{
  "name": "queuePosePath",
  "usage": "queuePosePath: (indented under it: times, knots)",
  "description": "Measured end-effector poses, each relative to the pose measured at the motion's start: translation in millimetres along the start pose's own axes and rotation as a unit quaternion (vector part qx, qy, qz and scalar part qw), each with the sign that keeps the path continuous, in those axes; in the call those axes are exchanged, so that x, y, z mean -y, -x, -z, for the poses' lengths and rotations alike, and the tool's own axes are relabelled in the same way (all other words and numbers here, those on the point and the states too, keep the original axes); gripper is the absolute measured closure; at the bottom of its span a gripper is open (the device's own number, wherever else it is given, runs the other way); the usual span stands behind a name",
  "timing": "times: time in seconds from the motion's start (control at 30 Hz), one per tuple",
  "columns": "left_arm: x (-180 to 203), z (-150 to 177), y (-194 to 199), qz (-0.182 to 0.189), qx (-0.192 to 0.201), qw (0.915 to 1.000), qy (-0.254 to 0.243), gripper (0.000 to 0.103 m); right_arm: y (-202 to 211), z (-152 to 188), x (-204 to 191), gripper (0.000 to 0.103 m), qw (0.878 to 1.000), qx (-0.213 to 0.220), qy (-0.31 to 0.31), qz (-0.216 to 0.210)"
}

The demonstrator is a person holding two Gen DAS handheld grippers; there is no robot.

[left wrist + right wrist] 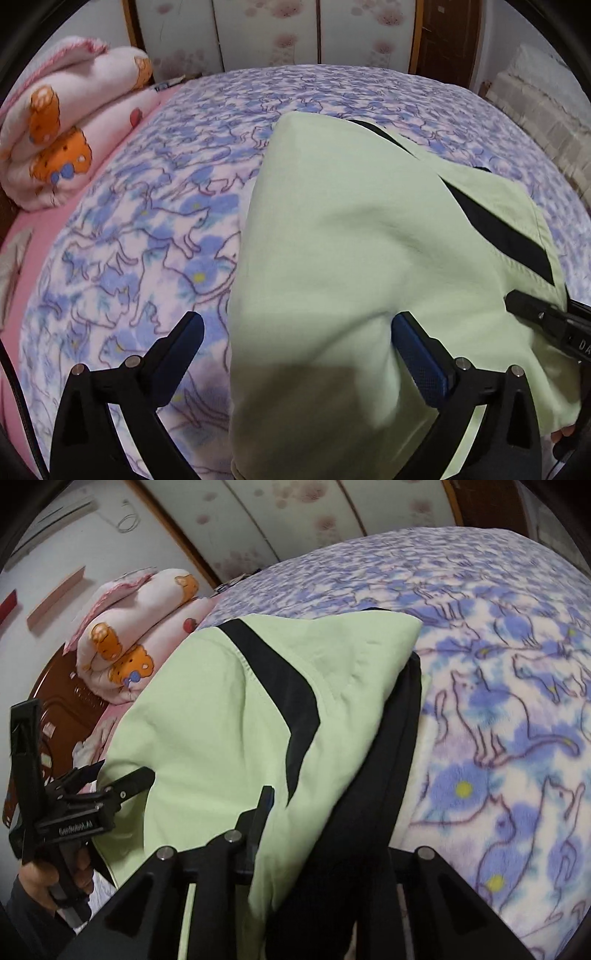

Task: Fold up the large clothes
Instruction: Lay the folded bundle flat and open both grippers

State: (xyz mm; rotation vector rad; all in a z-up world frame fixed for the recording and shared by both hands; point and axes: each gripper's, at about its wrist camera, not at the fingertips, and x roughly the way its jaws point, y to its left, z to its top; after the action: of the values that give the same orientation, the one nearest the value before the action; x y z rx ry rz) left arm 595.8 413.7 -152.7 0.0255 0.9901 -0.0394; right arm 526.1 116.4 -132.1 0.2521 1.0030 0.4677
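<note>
A light green garment point(351, 240) with black stripes lies in a heap on the bed; in the right wrist view the garment point(221, 709) also shows a black panel along its right side. My left gripper point(299, 328) stands wide open, with the garment's left edge between its fingers and neither pad pressing on it. From the right wrist view the left gripper point(114, 775) is held by a hand point(40, 878) at the garment's left side. The cloth drapes over my right gripper point(291, 805); one finger point(264, 812) shows and the other is hidden. The right gripper point(535, 314) lies on the garment's right hem.
The bed is covered by a blue and white fleece blanket point(147, 221) printed with cats. A rolled pink quilt point(55, 129) with orange bears sits at its far left corner, near a brown headboard point(62, 686). Flowered wardrobe panels point(266, 33) stand behind the bed.
</note>
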Motion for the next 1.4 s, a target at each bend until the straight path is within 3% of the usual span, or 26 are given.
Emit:
queuePosePath:
  times: [0.1,0.23,0.3,0.37,0.47,0.53,0.63,0.7,0.83,0.9,0.97,1.2,1.33,1.4]
  knots:
    - [-3,0,14,-0.01,-0.005,0.9999,0.002,0.002,12,-5,-1,0.076,1.0,-0.025,0.005,0.002]
    - [0,5,56,-0.038,0.03,0.9988,-0.009,0.003,40,-8,2,0.074,1.0,-0.027,-0.008,0.008]
    - [-3,12,77,-0.039,0.046,0.9982,-0.004,0.013,52,-8,-1,0.073,1.0,-0.014,-0.001,0.021]
    - [-6,18,94,-0.028,0.051,0.9983,0.009,0.035,65,-3,-9,0.073,0.999,0.002,0.019,0.039]
    - [-5,30,112,-0.006,0.053,0.9985,0.016,0.061,89,10,-27,0.073,0.991,0.053,0.064,0.104]
    - [0,37,118,0.005,0.055,0.9984,0.011,0.066,105,15,-33,0.073,0.986,0.094,0.067,0.122]
    - [17,48,119,0.028,0.053,0.9981,-0.009,0.072,120,25,-36,0.073,0.989,0.112,0.06,0.08]
    - [31,56,109,0.02,0.041,0.9983,-0.036,0.073,113,31,-39,0.073,0.992,0.088,0.067,0.066]
    - [40,69,77,-0.047,0.012,0.9963,-0.071,0.073,82,47,-30,0.073,0.991,0.033,0.072,0.103]
    - [39,71,69,-0.058,-0.001,0.996,-0.068,0.073,65,59,-12,0.073,0.994,-0.007,0.053,0.095]
    - [37,71,69,-0.055,-0.003,0.9969,-0.055,0.073,63,66,-3,0.073,0.996,-0.009,0.036,0.08]
    - [42,69,82,-0.071,0.0,0.9968,-0.036,0.07,79,66,-10,0.073,0.996,-0.014,0.027,0.085]
    - [44,73,106,-0.05,0.001,0.9988,0.001,0.042,102,66,-15,0.073,0.996,-0.007,0.028,0.081]
    - [46,77,121,-0.045,0.005,0.9989,0.011,0.041,117,68,-18,0.073,0.996,-0.004,0.031,0.081]
